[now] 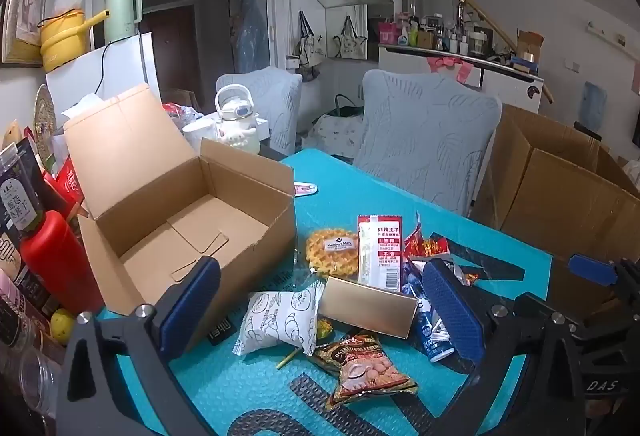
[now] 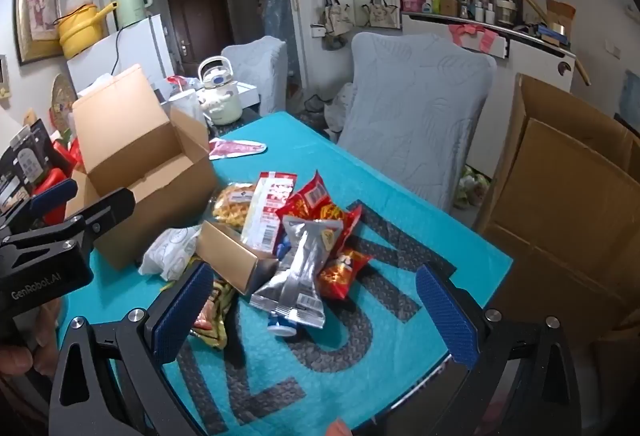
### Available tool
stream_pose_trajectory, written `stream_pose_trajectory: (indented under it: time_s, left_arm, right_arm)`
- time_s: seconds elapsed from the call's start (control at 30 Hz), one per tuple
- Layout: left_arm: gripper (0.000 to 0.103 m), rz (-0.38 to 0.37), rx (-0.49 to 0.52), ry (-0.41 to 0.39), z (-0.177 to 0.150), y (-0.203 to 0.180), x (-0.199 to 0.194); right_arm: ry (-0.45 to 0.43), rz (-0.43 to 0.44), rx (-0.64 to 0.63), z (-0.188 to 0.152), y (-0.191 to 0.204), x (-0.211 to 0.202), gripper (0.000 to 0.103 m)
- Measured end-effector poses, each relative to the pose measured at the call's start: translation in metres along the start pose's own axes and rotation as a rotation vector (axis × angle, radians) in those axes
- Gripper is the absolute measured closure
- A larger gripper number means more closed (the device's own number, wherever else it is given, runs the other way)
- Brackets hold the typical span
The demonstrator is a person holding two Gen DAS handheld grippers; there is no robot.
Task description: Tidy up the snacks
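A pile of snacks lies on the teal mat [image 1: 248, 388] [image 2: 360, 356]: a waffle pack [image 1: 332, 251], a red-and-white sachet [image 1: 380, 248] [image 2: 272, 210], a white croissant bag [image 1: 280, 316], a gold box [image 1: 370, 306] [image 2: 232, 260], a peanut bag [image 1: 366, 368], a silver pouch [image 2: 298, 276] and red chip bags [image 2: 320, 208]. An empty open cardboard box [image 1: 192, 224] [image 2: 144, 164] stands left of the pile. My left gripper [image 1: 320, 312] hovers open over the pile. My right gripper [image 2: 316, 312] is open above the silver pouch, holding nothing.
Red bottle [image 1: 52, 260] and dark packets crowd the table's left edge. Two grey covered chairs [image 1: 424, 140] [image 2: 412, 116] stand behind the table. A large cardboard carton [image 1: 560, 196] [image 2: 568, 188] sits on the right. A white kettle-shaped bottle [image 1: 236, 120] stands behind the small box.
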State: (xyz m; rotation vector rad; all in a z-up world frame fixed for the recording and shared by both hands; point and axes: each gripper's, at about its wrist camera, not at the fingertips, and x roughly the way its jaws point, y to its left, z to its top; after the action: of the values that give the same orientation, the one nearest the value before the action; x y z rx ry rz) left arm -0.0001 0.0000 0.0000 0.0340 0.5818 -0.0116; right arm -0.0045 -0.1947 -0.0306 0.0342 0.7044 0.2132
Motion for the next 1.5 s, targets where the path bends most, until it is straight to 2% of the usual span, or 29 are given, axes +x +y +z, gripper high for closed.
stream_pose_trajectory:
  time_s: [0.13, 0.27, 1.5]
  left_arm:
    - [0.000, -0.006, -0.006, 0.016, 0.000, -0.001, 0.003]
    - [0.000, -0.022, -0.031, -0.010, 0.000, 0.005, -0.003]
    - [0.000, -0.062, -0.057, 0.029, 0.000, 0.012, -0.002]
  right_arm:
    - [0.004, 0.000, -0.002, 0.000, 0.001, 0.000, 0.000]
    - [-0.002, 0.006, -0.011, 0.000, 0.004, -0.002, 0.000]
    - [-0.034, 0.003, -0.023, 0.013, 0.017, -0.003, 0.000]
